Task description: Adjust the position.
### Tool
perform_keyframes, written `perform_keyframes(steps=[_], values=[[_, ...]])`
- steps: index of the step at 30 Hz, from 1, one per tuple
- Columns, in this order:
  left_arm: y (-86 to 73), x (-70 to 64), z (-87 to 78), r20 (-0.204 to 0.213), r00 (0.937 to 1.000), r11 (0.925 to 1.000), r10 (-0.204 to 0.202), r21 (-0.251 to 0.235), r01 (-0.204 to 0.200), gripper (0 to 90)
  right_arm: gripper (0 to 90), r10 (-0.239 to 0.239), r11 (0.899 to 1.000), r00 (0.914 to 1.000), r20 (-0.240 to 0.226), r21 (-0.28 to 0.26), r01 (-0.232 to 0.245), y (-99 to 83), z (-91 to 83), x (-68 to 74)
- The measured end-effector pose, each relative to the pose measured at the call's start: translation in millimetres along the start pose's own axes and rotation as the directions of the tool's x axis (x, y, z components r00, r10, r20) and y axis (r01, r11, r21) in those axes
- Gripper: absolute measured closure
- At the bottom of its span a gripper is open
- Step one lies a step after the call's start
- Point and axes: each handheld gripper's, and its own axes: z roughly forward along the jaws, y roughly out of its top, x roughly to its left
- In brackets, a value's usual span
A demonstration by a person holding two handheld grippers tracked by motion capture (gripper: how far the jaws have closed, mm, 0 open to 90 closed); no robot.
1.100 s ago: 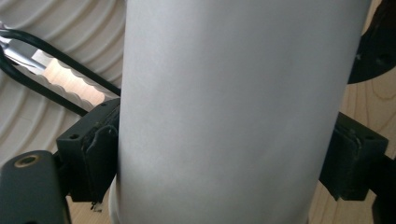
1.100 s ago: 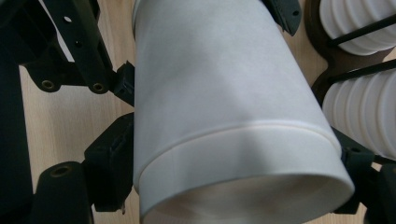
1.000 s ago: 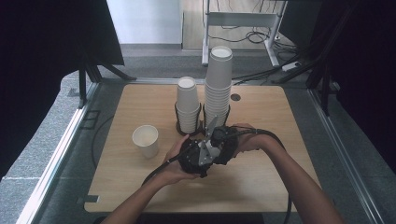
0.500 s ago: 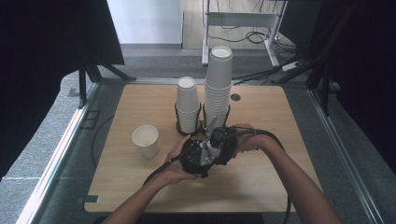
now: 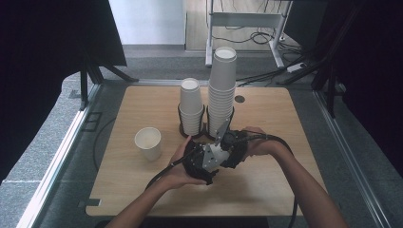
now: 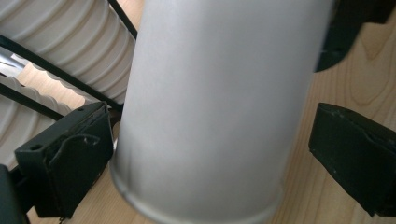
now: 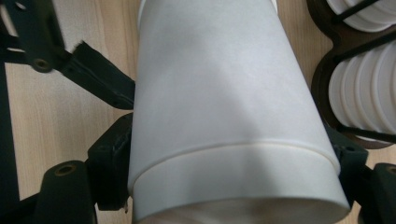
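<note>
A white paper cup (image 6: 210, 102) lies between the two grippers, over the wooden table (image 5: 275, 190). In the right gripper view it (image 7: 219, 84) is seen to be a nested pair, with a second rim band (image 7: 238, 177) sticking out at the near end. My right gripper (image 7: 229, 158) is shut on that wide end, both jaws pressing its sides. My left gripper (image 6: 210, 158) straddles the narrow base end: its left jaw touches the cup and its right jaw stands off with a gap. In the high view the left gripper (image 5: 197, 164) and right gripper (image 5: 229, 147) sit close together in front of the cup stacks.
A short stack of cups (image 5: 191, 107) and a tall stack (image 5: 222, 90) stand in a black wire holder (image 5: 205, 132) just beyond the grippers. A single upright cup (image 5: 148, 142) stands to the left. Bare wood lies to the right and front.
</note>
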Motion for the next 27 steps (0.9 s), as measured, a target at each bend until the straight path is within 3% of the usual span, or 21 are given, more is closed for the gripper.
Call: perform_keyframes(steps=[9, 17, 22, 25, 27], values=[[-3.8, -1.9, -12.4, -0.014, 0.9996, 0.9988, -0.025, -0.043, 0.025, 0.0, 22.3, 0.043, 0.998, 0.9989, 0.019, -0.056, -0.042, -14.0, 4.8, -0.3], [-16.6, 1.8, -23.6, -0.002, 0.9933, 0.99, -0.115, -0.081, 0.115, 0.0, 22.2, 0.109, 0.983, 0.9917, 0.069, -0.156, -0.097, -24.6, 6.4, -0.1], [-25.8, 5.0, -29.8, 0.006, 0.9839, 0.9789, -0.179, -0.1, 0.178, 0.7, 22.1, 0.161, 0.96, 0.9827, 0.092, -0.247, -0.134, -32.5, 6.8, 1.2], [-30.1, 6.5, -32.6, 0.024, 0.9748, 0.9676, -0.222, -0.119, 0.223, 1.2, 22.1, 0.205, 0.936, 0.9735, 0.102, -0.312, -0.164, -37.7, 7.0, 2.8], [-32.2, 7.0, -34.1, 0.03, 0.9709, 0.9627, -0.237, -0.126, 0.239, 1.9, 22.1, 0.238, 0.913, 0.9668, 0.092, -0.36, -0.191, -42.2, 6.6, 3.7]])
